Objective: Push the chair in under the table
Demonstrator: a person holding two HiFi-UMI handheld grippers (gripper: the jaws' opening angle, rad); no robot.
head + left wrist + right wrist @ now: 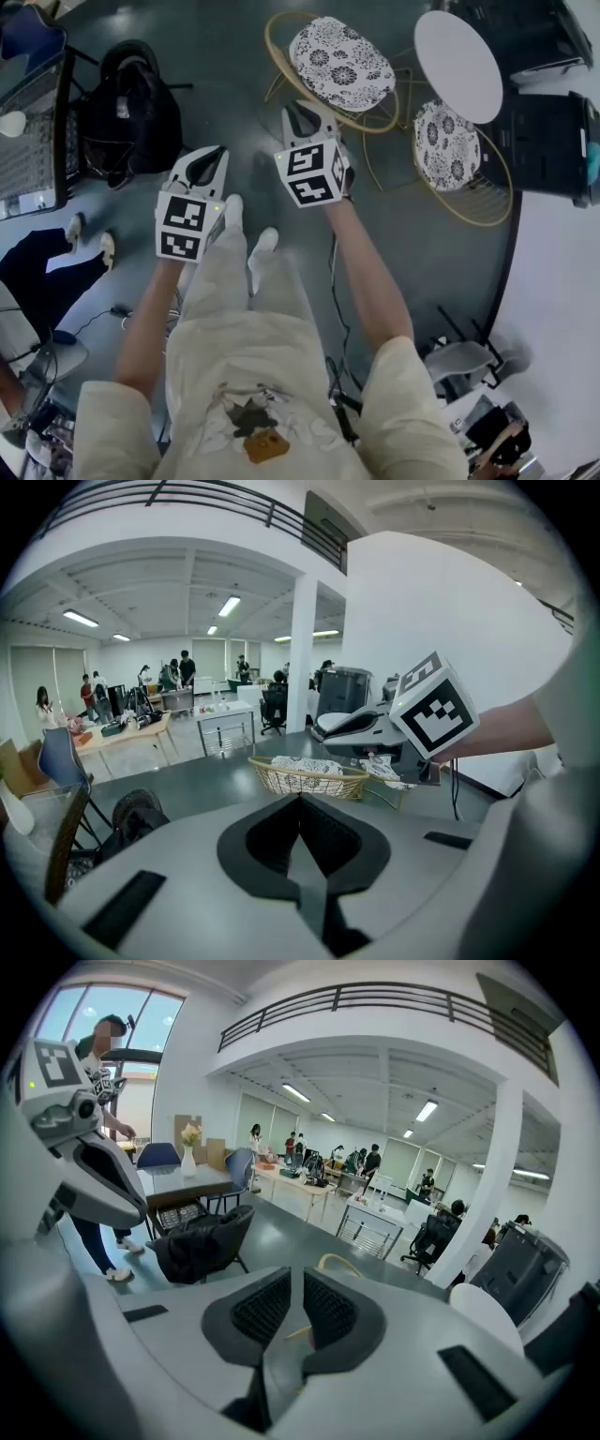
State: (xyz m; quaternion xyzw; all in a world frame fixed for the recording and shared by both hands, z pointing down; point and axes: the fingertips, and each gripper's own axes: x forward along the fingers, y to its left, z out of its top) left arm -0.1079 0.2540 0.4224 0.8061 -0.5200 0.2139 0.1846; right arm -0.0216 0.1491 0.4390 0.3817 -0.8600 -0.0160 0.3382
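A gold wire chair with a black-and-white patterned cushion (342,61) stands on the grey floor, apart from the round white table (457,64) on its right. A second matching chair (448,145) sits at the table's near side, its cushion partly hidden under the top. Both grippers hang in the air short of the first chair and touch nothing. My right gripper (305,106) is nearer to it, jaws a narrow gap apart (297,1283) and empty. My left gripper (214,152) is lower left, its pads meeting (300,799). The left gripper view shows the chair (305,775) ahead.
A black chair draped with dark cloth (131,108) stands at the left beside a mesh-topped desk (33,131). Another person's legs (47,267) are at the far left. Black cabinets (548,141) line the right. Cables lie on the floor by my feet.
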